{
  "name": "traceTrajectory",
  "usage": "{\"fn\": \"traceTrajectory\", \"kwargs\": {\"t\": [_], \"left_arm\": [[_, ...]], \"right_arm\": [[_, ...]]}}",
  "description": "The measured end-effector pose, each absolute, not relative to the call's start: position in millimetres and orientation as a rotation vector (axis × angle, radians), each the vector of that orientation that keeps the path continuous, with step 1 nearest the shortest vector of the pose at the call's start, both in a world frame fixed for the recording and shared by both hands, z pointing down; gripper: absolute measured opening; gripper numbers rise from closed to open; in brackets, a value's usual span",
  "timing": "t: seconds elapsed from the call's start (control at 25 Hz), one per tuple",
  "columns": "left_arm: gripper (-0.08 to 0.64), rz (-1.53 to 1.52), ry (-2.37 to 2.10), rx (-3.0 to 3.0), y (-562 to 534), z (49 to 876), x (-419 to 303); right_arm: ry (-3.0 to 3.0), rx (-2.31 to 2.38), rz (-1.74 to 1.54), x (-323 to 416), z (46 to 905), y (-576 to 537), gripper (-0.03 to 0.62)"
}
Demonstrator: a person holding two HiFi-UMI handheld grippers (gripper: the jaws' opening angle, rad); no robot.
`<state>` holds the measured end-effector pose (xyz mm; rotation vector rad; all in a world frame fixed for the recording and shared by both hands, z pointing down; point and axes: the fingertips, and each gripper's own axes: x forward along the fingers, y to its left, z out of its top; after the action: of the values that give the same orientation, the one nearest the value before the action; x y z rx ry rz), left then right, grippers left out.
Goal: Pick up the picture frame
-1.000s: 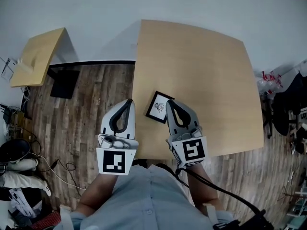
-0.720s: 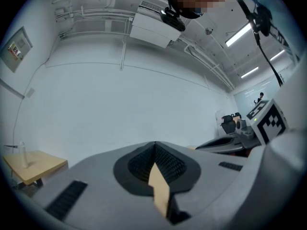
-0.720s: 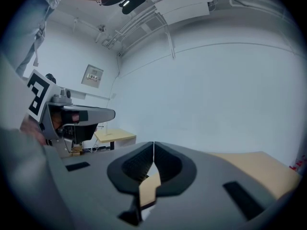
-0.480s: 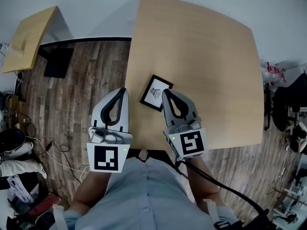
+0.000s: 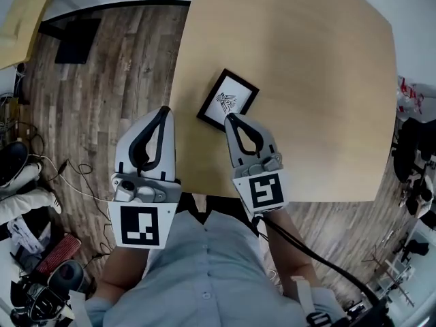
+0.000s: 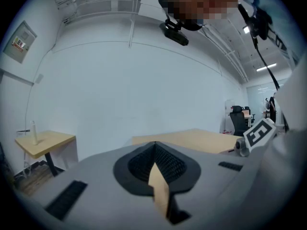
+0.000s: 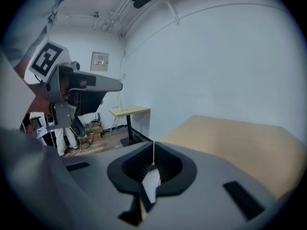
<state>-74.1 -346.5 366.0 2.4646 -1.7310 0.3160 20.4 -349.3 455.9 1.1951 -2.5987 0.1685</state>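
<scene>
The picture frame, black-edged with a white mat and a small dark drawing, lies flat on the light wooden table near its left front corner. My right gripper is shut with nothing in it, its tip right at the frame's near edge. In the right gripper view its jaws meet, with a white patch showing below them. Also shut and holding nothing, my left gripper hovers at the table's left edge, a hand's width left of the frame. Tan table surface shows past its jaws.
Wood-plank floor lies left of the table. A smaller side table and a black object sit at the far left. Cables, shoes and bags clutter the left floor. More clutter stands at the right.
The head view has tilted down, so table and frame sit higher in the picture. Both grippers moved forward; the right tip went from beside the frame's right corner to its near edge.
</scene>
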Motion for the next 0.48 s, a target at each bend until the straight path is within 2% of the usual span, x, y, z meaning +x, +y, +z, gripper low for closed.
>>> {"fn": "traceTrajectory", "kwargs": {"t": [0.32, 0.4, 0.48], "left_arm": [[0.002, 0.392, -1.757, 2.385, -344, 386, -89], [0.002, 0.401, -1.757, 2.378, -341, 387, -89], [0.002, 0.405, -1.756, 2.364, -344, 391, -91]], "right_arm": [[-2.517, 0.963, 0.191, 12, 503, -327, 0.012], [-2.505, 0.907, 0.189, 9, 506, -322, 0.067], [-2.483, 0.877, 0.229, 6, 517, -321, 0.083]]}}
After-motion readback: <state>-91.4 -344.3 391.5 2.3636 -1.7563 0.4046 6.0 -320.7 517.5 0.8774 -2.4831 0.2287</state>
